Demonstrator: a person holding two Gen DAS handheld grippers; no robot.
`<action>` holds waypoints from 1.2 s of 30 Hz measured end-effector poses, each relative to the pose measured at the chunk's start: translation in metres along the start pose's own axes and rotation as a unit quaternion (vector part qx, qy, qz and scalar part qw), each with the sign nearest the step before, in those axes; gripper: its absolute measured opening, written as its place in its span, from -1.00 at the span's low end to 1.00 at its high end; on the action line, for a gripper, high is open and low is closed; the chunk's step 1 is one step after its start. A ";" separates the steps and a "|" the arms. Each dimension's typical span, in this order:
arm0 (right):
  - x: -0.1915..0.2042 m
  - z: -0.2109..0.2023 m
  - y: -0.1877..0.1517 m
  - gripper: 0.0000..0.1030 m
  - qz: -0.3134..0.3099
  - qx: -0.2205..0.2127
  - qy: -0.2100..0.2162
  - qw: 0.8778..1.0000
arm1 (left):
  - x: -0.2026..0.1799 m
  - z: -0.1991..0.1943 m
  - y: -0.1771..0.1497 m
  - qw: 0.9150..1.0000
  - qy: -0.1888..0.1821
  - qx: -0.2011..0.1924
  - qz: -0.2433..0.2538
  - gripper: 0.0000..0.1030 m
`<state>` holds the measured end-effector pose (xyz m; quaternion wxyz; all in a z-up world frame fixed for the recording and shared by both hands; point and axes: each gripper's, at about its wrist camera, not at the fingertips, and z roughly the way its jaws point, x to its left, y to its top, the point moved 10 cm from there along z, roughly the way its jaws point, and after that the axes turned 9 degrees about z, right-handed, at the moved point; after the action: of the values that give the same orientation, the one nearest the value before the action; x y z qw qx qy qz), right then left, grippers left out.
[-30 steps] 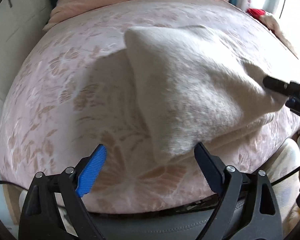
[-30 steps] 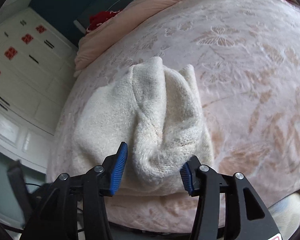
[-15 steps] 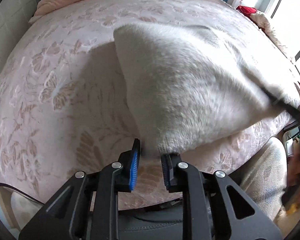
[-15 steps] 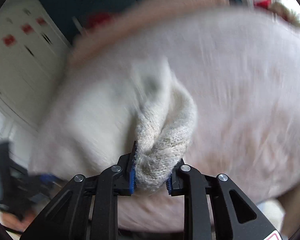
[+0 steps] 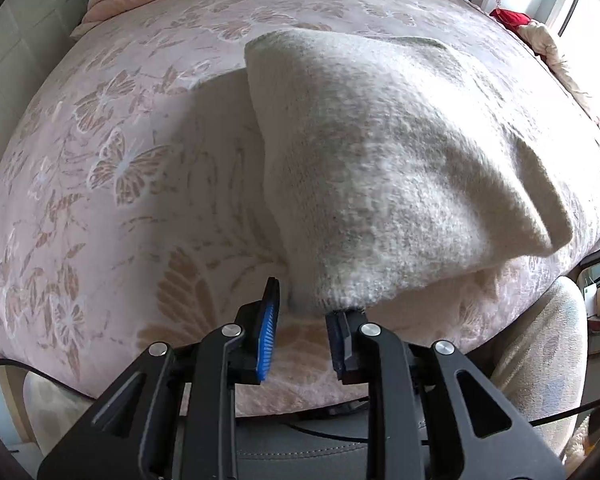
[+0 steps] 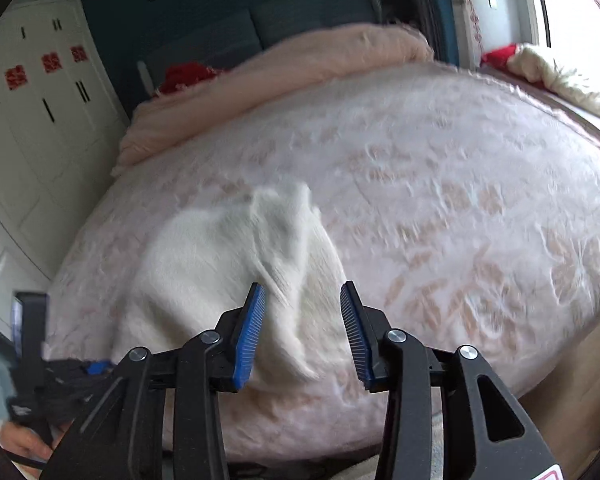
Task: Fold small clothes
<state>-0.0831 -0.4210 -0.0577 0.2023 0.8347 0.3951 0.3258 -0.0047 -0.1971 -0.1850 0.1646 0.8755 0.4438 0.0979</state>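
A cream knitted garment (image 5: 380, 168) lies on the pink butterfly bedspread (image 5: 120, 168), folded over with a puffed fold on the right. My left gripper (image 5: 302, 312) sits at its near corner, jaws partly apart, the garment's hem just touching the right pad and not clamped. In the right wrist view the garment (image 6: 228, 264) lies flat on the bed beyond my right gripper (image 6: 304, 316), which is open, empty and drawn back above the near edge. The left gripper also shows at the left of that view (image 6: 60, 376).
A rolled pink blanket (image 6: 284, 80) lies at the head of the bed. White wardrobe doors (image 6: 32, 120) stand to the left. Red and cream fabric (image 6: 540, 64) lies by the window on the right. The bed's near edge (image 5: 300, 400) is right under the grippers.
Both grippers were shut on the garment half a second ago. Now the right has let go and pulled back, the garment dropping onto the bed. The left jaws have opened partly.
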 end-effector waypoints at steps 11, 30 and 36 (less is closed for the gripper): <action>0.136 0.070 -0.053 -0.41 -0.090 0.125 0.126 0.980 | 0.042 -0.006 -0.027 0.998 0.002 0.010 -0.054 -0.33; 0.142 0.082 -0.075 -0.49 -0.116 0.124 0.097 0.981 | 0.077 -0.058 -0.009 0.989 -0.040 -0.059 -0.132 0.01; 0.055 0.061 -0.055 -0.50 -0.062 0.088 0.020 0.994 | 0.054 -0.045 0.007 0.990 -0.047 -0.049 -0.123 0.01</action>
<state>-0.0433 -0.3489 -0.1128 0.1405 0.8164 0.4774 0.2930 0.0177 -0.1476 -0.1393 0.2388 0.8086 0.5347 0.0572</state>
